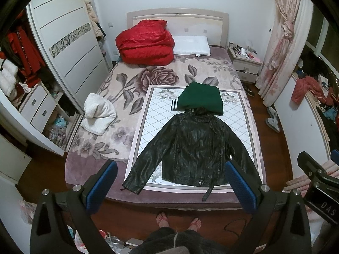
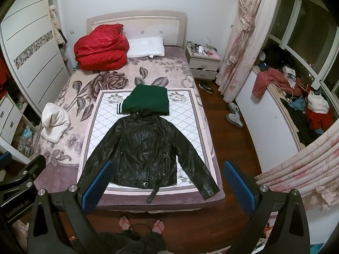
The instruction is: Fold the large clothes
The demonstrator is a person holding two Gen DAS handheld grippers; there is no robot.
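A black leather jacket (image 1: pixel 190 146) (image 2: pixel 146 148) lies spread flat, front up, sleeves out to both sides, on a white quilted mat (image 1: pixel 152 116) (image 2: pixel 186 114) at the foot of the bed. A folded green garment (image 1: pixel 201 99) (image 2: pixel 148 100) sits just behind its collar. My left gripper (image 1: pixel 171 182) hangs open high above the jacket's hem, nothing between its blue pads (image 1: pixel 101 186). My right gripper (image 2: pixel 167 182) is open too, at the same height. Each gripper shows at the edge of the other's view.
A red duvet (image 1: pixel 146 42) and white pillow (image 1: pixel 190 45) lie at the headboard, a white fluffy garment (image 1: pixel 98 114) at the bed's left side. Wardrobe on the left, nightstand (image 1: pixel 245 61) and curtains on the right. A person's feet (image 1: pixel 178 222) stand on the wooden floor at the bed's foot.
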